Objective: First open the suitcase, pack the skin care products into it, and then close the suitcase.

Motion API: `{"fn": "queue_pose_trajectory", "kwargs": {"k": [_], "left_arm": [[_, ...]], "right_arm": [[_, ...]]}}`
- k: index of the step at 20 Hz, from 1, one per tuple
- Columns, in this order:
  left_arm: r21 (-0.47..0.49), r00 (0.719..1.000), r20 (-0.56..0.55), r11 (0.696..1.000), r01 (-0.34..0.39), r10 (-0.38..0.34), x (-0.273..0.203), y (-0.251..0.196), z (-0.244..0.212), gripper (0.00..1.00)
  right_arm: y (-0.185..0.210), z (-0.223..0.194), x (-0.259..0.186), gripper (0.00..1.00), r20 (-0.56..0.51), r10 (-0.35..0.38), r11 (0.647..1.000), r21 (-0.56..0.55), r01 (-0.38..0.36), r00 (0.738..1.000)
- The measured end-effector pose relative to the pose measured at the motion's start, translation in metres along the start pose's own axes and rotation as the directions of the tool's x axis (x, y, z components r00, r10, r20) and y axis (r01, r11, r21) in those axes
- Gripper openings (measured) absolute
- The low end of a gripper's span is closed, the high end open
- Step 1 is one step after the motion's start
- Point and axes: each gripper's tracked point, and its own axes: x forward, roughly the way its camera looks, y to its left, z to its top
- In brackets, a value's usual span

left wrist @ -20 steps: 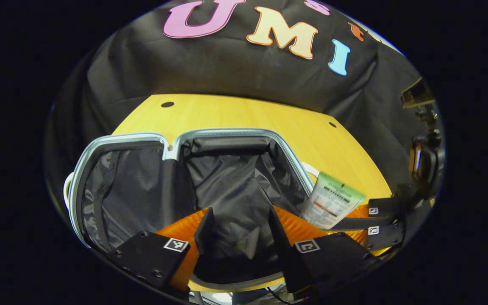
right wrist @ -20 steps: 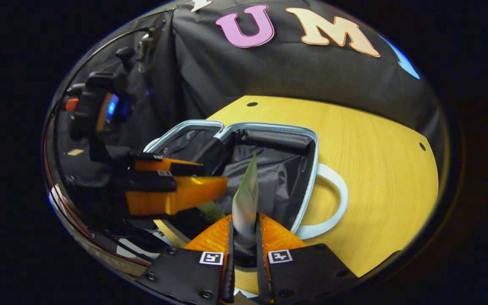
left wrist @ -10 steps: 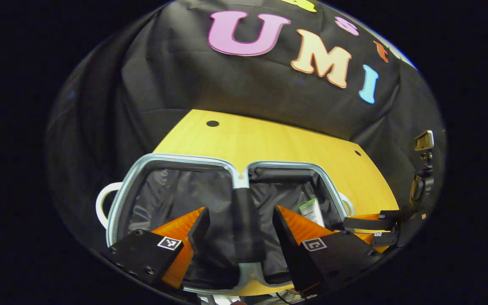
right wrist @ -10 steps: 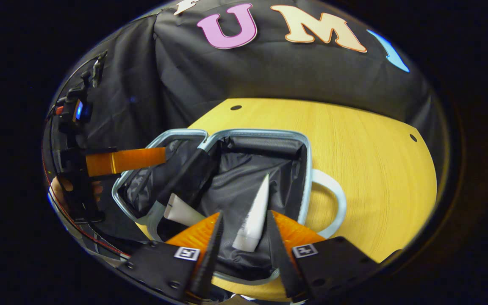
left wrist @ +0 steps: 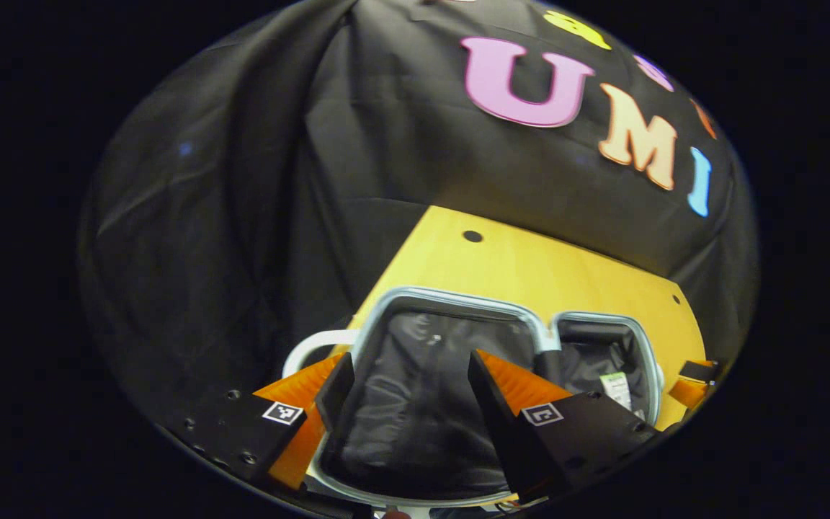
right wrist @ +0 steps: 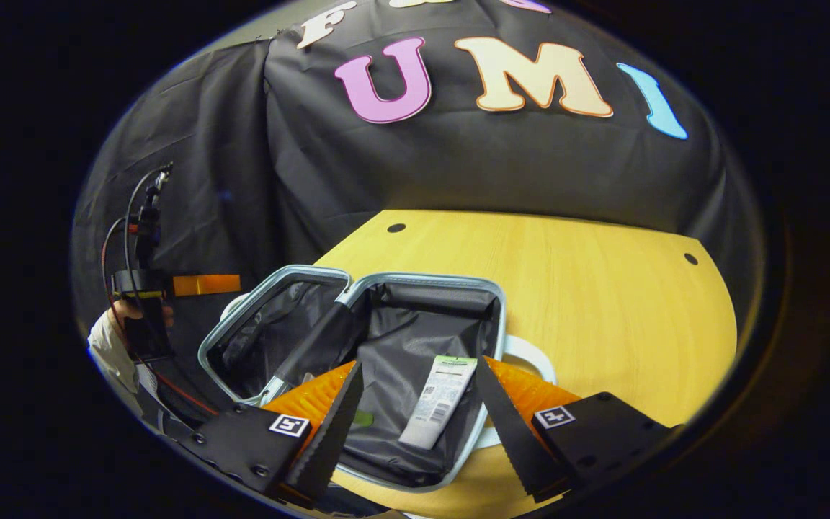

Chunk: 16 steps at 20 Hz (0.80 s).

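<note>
Tabletop suitcase [right wrist: 458, 461]; tube [right wrist: 438, 398] lengthwise inside

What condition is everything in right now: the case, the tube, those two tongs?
Suitcase: open, both halves flat on the table.
Skin care tube: lying loose in the right-hand half, label up, held by nothing.
Right tongs: open, empty, above the tube.
Left tongs: open, empty, over the other half.
</note>
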Motion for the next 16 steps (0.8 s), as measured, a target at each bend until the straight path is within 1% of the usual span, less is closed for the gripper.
{"fn": "queue_pose_trajectory", "kwargs": {"k": [2, 3, 4, 7, 8, 10, 12, 13, 14, 16], "left_arm": [[-0.032, 0.999, -0.010, 0.998, -0.053, 0.053, 0.008, 0.033, 0.000, 0.95], [-0.042, 0.997, -0.025, 0.996, -0.075, 0.074, 0.014, 0.047, -0.004, 0.95], [-0.051, 0.995, -0.043, 0.994, -0.096, 0.094, 0.022, 0.060, -0.009, 0.95], [-0.089, 0.985, -0.123, 0.987, -0.133, 0.122, 0.045, 0.088, -0.029, 0.95], [-0.106, 0.981, -0.150, 0.985, -0.138, 0.122, 0.050, 0.095, -0.035, 0.97], [-0.144, 0.974, -0.200, 0.980, -0.139, 0.108, 0.061, 0.107, -0.045, 0.85], [-0.164, 0.961, -0.261, 0.977, -0.138, 0.092, 0.066, 0.118, -0.057, 0.80], [-0.163, 0.953, -0.286, 0.975, -0.151, 0.100, 0.071, 0.124, -0.063, 0.71], [-0.165, 0.946, -0.309, 0.974, -0.155, 0.099, 0.076, 0.127, -0.069, 0.53], [-0.174, 0.937, -0.340, 0.974, -0.148, 0.082, 0.082, 0.121, -0.078, 0.36]], "right_arm": [[-0.010, 0.009, -0.006, 0.97, 0.021, -0.028, 1.000, 0.006, 0.028, 0.999], [-0.015, 0.015, -0.010, 0.93, 0.036, -0.046, 0.999, 0.014, 0.045, 0.998], [-0.020, 0.021, -0.013, 0.98, 0.052, -0.060, 0.998, 0.022, 0.059, 0.997], [-0.037, 0.035, -0.026, 0.98, 0.095, -0.111, 0.994, 0.033, 0.108, 0.989], [-0.043, 0.038, -0.030, 0.98, 0.108, -0.129, 0.991, 0.032, 0.127, 0.986], [-0.055, 0.042, -0.039, 0.98, 0.125, -0.166, 0.986, 0.032, 0.163, 0.978], [-0.065, 0.040, -0.048, 0.98, 0.132, -0.198, 0.980, 0.041, 0.194, 0.971], [-0.069, 0.040, -0.053, 0.98, 0.138, -0.212, 0.977, 0.047, 0.207, 0.967], [-0.072, 0.041, -0.056, 0.98, 0.145, -0.222, 0.975, 0.053, 0.216, 0.964], [-0.076, 0.039, -0.061, 0.98, 0.151, -0.233, 0.972, 0.056, 0.227, 0.961]]}}
